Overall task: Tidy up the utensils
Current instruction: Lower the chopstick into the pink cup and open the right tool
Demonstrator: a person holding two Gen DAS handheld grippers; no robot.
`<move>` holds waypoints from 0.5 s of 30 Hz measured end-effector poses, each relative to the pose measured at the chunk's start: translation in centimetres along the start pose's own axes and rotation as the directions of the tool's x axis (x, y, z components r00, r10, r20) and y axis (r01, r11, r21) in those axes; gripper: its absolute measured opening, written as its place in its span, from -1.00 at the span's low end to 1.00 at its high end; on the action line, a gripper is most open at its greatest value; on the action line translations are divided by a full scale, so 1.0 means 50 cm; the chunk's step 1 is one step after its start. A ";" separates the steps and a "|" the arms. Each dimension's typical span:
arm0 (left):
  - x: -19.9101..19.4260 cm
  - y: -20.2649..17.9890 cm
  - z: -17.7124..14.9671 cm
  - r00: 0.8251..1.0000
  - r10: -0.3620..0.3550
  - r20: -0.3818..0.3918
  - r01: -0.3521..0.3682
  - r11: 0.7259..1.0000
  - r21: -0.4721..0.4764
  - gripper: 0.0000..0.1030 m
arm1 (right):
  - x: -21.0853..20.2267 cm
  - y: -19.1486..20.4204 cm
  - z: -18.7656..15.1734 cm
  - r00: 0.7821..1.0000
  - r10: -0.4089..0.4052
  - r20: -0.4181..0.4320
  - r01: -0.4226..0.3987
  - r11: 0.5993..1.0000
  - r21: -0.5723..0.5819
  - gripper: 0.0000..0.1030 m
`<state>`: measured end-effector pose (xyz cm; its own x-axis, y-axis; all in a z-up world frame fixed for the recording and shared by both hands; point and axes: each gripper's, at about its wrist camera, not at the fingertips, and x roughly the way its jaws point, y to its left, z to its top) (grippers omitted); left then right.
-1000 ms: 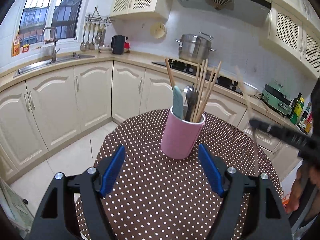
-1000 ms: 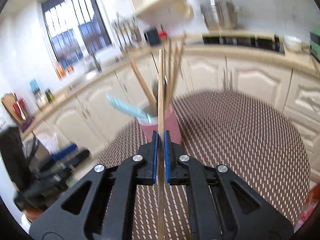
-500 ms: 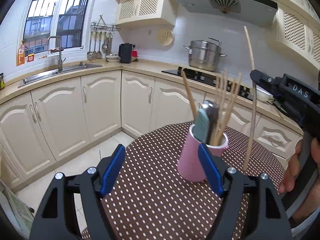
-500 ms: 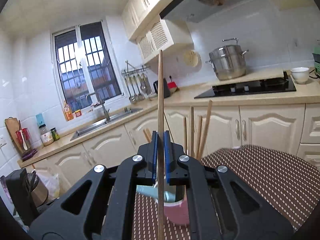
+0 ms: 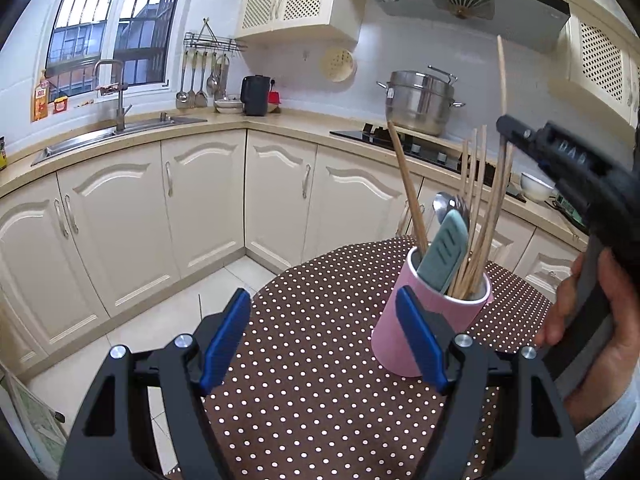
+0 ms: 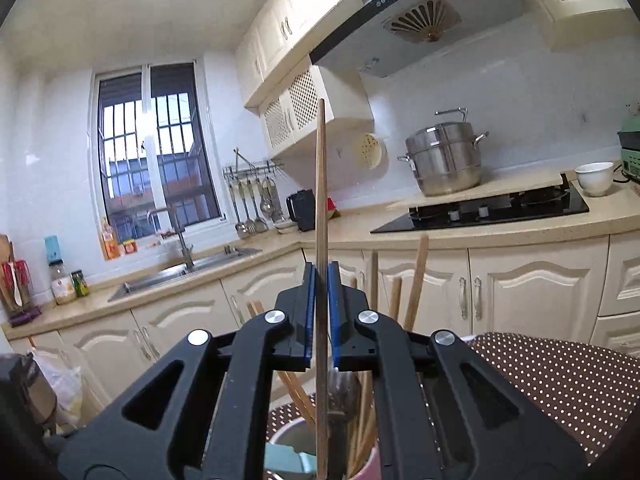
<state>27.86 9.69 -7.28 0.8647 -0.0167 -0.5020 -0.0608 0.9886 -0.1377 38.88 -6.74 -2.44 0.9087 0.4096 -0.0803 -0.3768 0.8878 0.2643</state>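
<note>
A: Right hand-held gripper (image 6: 320,312) is clamped on a single wooden chopstick (image 6: 321,184), held upright. Its lower end dips into the pink holder (image 5: 432,320), as far as I can judge from the right wrist view.

B: Left hand-held gripper (image 5: 320,336)?

A: Jaws wide, nothing between them. It hovers over the dotted surface (image 5: 320,400), with the holder just behind its right finger.

B: Progress?

A: Looks late stage. The holder already carries several chopsticks, a metal spoon (image 5: 444,204) and a teal-handled tool (image 5: 446,252). I see no loose utensils on the surface in either view. The held chopstick is yet to be released.

B: Holder condition?

A: Upright, near the surface's far side. Contents lean outward in a fan and stand well above the rim.
</note>
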 end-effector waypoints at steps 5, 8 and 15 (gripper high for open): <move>-0.004 -0.004 -0.003 1.000 -0.005 0.002 0.005 1.000 0.003 0.42 | -0.019 -0.004 -0.032 0.999 -0.004 -0.044 0.002 0.999 -0.040 -0.87; -0.014 -0.009 -0.006 1.000 -0.010 0.006 0.010 1.000 0.004 0.42 | -0.036 -0.006 -0.044 0.998 -0.012 -0.057 0.008 0.997 -0.070 -0.87; -0.043 -0.030 -0.008 1.000 -0.019 0.009 0.019 1.000 0.017 0.42 | -0.066 0.002 -0.085 0.990 -0.027 -0.140 0.008 0.991 -0.130 -0.86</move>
<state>25.91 8.17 -6.35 0.8702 -0.0345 -0.4916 -0.0358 0.9905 -0.1329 35.07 -7.10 -6.23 0.8843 0.4112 -0.2210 -0.3895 0.9109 0.1365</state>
